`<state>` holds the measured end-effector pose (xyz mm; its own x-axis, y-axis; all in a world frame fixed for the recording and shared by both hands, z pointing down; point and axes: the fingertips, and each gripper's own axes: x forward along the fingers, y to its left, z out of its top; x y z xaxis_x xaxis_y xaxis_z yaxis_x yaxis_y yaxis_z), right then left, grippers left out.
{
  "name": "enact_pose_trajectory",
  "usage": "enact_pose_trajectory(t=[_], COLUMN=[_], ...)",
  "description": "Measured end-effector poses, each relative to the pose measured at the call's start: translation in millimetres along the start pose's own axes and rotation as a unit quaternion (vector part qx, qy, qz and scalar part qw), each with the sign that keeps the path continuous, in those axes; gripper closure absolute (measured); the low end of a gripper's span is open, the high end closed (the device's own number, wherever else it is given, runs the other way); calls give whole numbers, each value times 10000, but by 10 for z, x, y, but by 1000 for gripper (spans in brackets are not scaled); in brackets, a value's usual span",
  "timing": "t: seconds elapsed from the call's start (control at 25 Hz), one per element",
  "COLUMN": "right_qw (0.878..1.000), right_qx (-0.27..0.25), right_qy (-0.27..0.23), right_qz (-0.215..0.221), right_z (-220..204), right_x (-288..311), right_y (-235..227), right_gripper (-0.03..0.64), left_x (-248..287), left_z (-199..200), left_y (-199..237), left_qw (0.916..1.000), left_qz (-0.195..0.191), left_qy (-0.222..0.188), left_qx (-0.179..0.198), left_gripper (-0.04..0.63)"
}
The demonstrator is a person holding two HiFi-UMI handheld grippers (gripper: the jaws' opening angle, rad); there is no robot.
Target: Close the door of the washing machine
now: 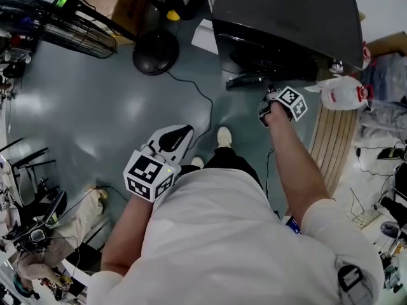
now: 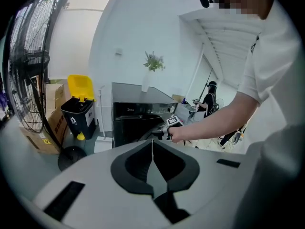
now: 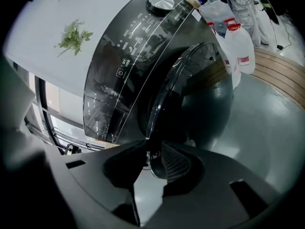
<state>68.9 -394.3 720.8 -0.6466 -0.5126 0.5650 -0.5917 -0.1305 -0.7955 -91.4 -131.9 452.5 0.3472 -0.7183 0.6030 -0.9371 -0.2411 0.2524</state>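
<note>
Found: black washing machine (image 1: 286,24) on grey floor (image 1: 127,100), round door (image 3: 190,89) ajar, swung out from the drum opening. Right gripper (image 3: 153,149) held at the door's lower rim, jaws spread, rim standing in the gap close by one jaw and clear of the ribbed pad opposite; no pinch seen. Left gripper (image 2: 152,144) held low near the person's body, well apart from the machine, jaws pressed together, nothing between. White jug (image 1: 340,94) noted just beside the machine.
</note>
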Motion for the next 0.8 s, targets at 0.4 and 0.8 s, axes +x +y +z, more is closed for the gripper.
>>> enact_pose_trajectory(t=[0.4, 0.8], right_qw=[9998, 9993], right_qx=[121, 209], right_qy=[-106, -232], right_qz=[131, 228], right_z=[154, 320], right_x=[253, 455], right_y=[147, 276], right_gripper=[511, 514], left_x=[98, 143], left_z=[46, 6], left_y=[123, 202], left_qw=[10000, 9998], left_qz=[39, 68], left_qy=[36, 155], left_qx=[-63, -119], left_gripper=[575, 575])
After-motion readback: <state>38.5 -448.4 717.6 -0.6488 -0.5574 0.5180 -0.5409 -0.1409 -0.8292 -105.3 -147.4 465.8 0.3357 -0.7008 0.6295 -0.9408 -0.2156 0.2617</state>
